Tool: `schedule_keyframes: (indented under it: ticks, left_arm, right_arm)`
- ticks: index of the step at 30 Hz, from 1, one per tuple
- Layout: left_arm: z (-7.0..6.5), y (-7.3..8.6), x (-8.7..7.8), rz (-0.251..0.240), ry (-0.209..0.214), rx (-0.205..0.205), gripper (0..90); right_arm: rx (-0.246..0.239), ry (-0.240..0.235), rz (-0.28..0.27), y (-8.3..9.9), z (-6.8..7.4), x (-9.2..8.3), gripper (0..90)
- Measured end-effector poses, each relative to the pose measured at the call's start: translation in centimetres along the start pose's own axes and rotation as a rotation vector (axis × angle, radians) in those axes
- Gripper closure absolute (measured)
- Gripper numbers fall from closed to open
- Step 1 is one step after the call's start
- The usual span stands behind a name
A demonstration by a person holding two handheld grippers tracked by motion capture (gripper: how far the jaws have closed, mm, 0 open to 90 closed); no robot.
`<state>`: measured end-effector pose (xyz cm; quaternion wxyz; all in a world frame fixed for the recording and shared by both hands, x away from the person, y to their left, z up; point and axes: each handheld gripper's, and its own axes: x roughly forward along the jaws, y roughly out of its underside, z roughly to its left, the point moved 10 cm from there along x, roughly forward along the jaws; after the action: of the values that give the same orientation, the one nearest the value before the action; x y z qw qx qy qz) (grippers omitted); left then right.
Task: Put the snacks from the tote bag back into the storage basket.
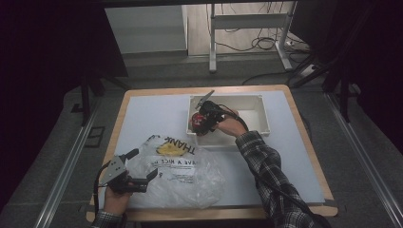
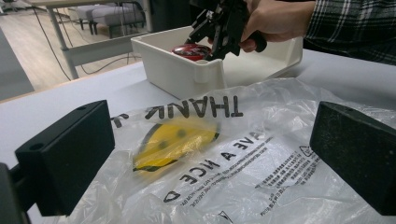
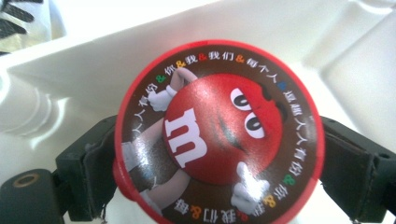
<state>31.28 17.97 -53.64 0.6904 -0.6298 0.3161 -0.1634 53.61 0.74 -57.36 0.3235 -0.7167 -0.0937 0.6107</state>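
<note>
1. The red-lidded candy tub (image 3: 218, 135) was cut off by the bottom edge of the right gripper view, and its lid hid the body below.
2. That lid covered the right gripper's pads, so contact with the tub could not be told.
3. In the high view the right gripper (image 1: 202, 119) hid most of the tub.
4. The yellow thing (image 2: 175, 142) inside the plastic bag (image 2: 261, 163) was blurred by the film; what it was could not be told.
5. The bag's fine print was too small to read.

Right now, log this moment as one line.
right tongs: around red candy tub, in white bin | left tongs: open, over plastic bag
</note>
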Motion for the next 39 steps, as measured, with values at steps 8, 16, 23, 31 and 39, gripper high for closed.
schedule_keyframes:
  ticks: [8, 16, 23, 31, 39]
  left_arm:
    - [0.0, 0.0, 0.0, 0.003, -0.001, 0.002, 0.0]
    - [-0.1, 0.1, -0.1, 0.005, -0.005, 0.003, 0.0]
    - [0.0, 0.1, -0.2, 0.005, -0.010, 0.003, 0.0]
    - [-0.1, 0.1, -0.3, 0.004, -0.010, 0.004, 0.0]
    - [-0.1, 0.2, -0.2, 0.006, -0.007, 0.007, 0.0]
  right_arm:
    - [-0.014, -0.001, -0.002, -0.1, 0.4, -0.4, 9.8]
    - [-0.028, 0.011, -0.010, -0.3, 0.5, -1.1, 9.1]
    - [-0.034, 0.017, -0.017, -0.5, 0.6, -1.6, 7.9]
    - [-0.045, 0.023, -0.024, -0.5, 1.0, -1.9, 7.6]
    - [-0.044, 0.034, -0.041, -0.3, 1.3, -2.6, 7.6]
